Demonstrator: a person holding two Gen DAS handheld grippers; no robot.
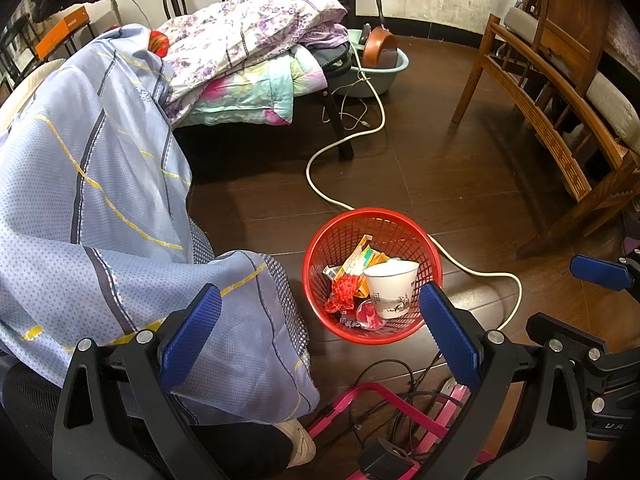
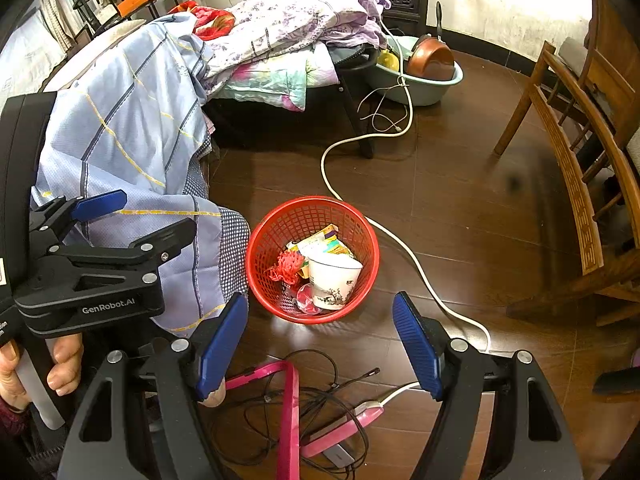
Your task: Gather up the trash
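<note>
A red mesh basket (image 1: 348, 228) (image 2: 296, 216) stands on the dark wood floor. It holds a white paper cup (image 1: 390, 288) (image 2: 332, 280), a yellow-green wrapper (image 1: 360, 260) (image 2: 324, 244), a red net (image 1: 344, 292) (image 2: 286, 266) and a clear plastic piece. My left gripper (image 1: 320, 336) is open just short of the basket, with nothing between its blue pads. My right gripper (image 2: 320, 344) is also open and empty, short of the basket. Each gripper shows in the other's view: the right gripper (image 1: 552, 292) at the right edge, the left gripper (image 2: 158, 210) at the left.
A blue checked sheet (image 1: 100, 200) hangs left of the basket, with folded quilts (image 1: 256, 40) behind. A white cable (image 1: 344, 144) snakes past the basket. A pink frame (image 2: 290, 420) and tangled black wires lie under the grippers. A wooden chair (image 1: 560, 100) stands right, a teal basin (image 1: 384, 76) behind.
</note>
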